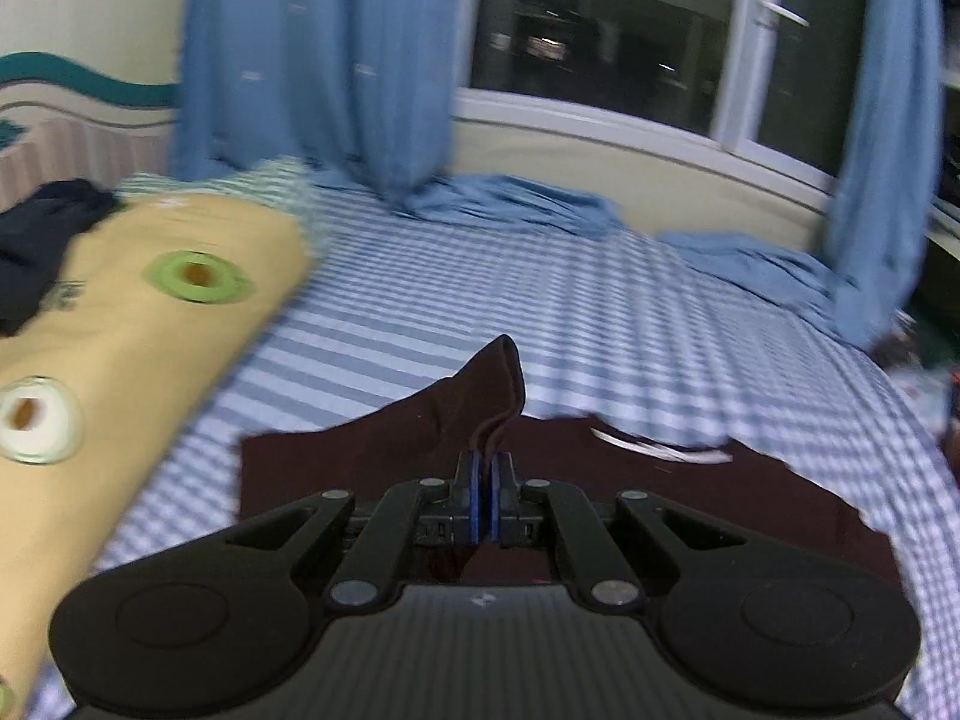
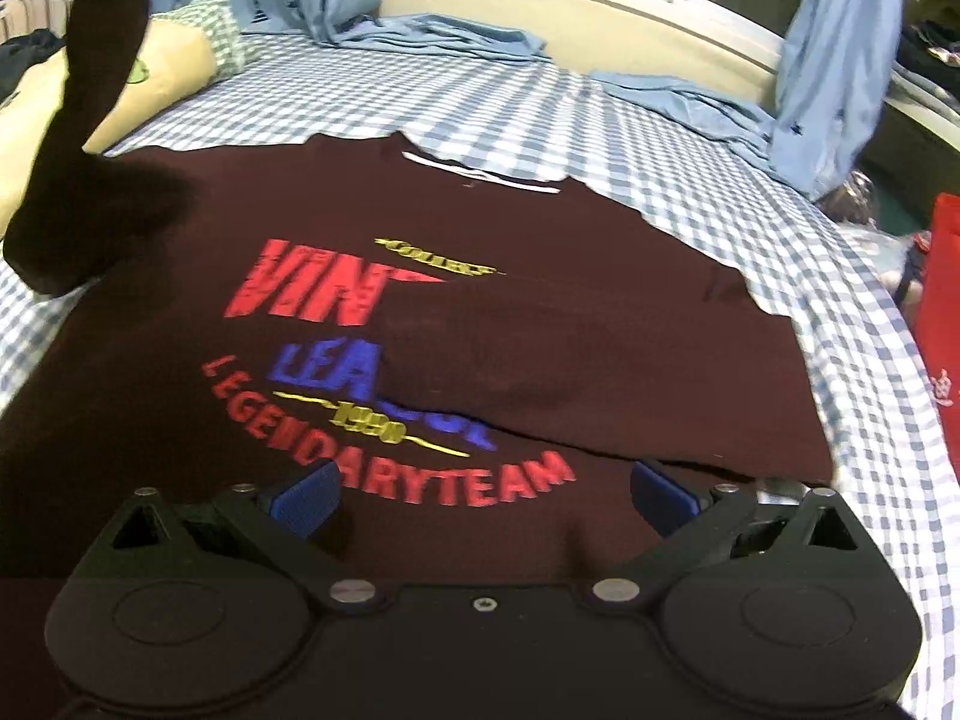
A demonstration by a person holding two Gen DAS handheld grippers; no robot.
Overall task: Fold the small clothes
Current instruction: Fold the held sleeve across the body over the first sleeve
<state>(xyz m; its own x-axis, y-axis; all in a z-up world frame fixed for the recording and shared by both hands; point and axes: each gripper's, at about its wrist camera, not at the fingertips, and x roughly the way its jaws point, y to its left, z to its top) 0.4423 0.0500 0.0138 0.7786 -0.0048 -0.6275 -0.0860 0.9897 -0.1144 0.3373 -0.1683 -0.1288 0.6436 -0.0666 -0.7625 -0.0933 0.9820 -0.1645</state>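
A dark maroon T-shirt (image 2: 540,228) with red, blue and yellow lettering lies face up on the blue checked bedsheet (image 2: 480,96). Its right sleeve (image 2: 600,360) is folded in over the print. My left gripper (image 1: 485,468) is shut on the shirt's left sleeve (image 1: 480,396) and holds it lifted; that raised sleeve shows at the left in the right wrist view (image 2: 90,138). My right gripper (image 2: 483,495) is open and empty, low over the shirt's lower front.
A yellow bolster pillow (image 1: 138,324) with avocado prints lies along the left, dark clothes (image 1: 42,240) on it. Blue curtains (image 1: 318,60) hang at the back and pool on the bed. A red bag (image 2: 942,324) stands at the right edge.
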